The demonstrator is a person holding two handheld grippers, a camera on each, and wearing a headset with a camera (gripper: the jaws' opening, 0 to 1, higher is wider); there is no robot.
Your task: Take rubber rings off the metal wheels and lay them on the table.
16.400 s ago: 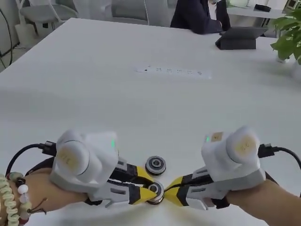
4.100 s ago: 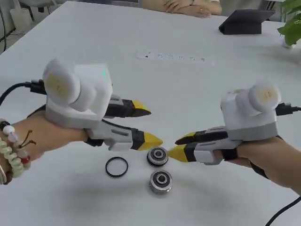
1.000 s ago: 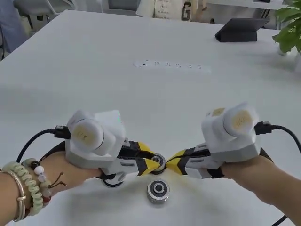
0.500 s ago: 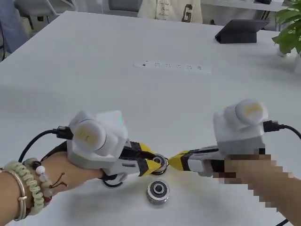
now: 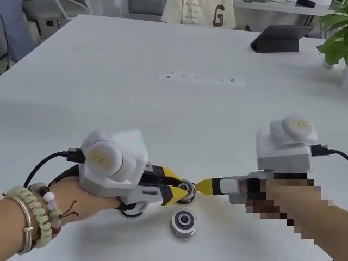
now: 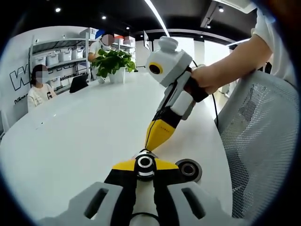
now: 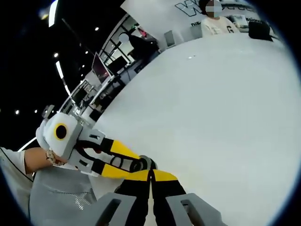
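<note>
Left tongs (image 5: 181, 192) clamping wheel (image 6: 145, 163), right tongs (image 5: 202, 186) closed against it

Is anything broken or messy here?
Nothing looks wrong. The left gripper clamps one small silver metal wheel, the right gripper's shut tips touch it, a second silver metal wheel lies flat on the white table, and a thin black rubber ring peeks out below the left gripper.

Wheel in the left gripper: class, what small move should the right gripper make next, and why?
Probably pull the right gripper away from the wheel, peeling its ring off. The left gripper clamps that wheel, and the right one's shut tips meet its rim; whether they pinch the ring is unclear.
</note>
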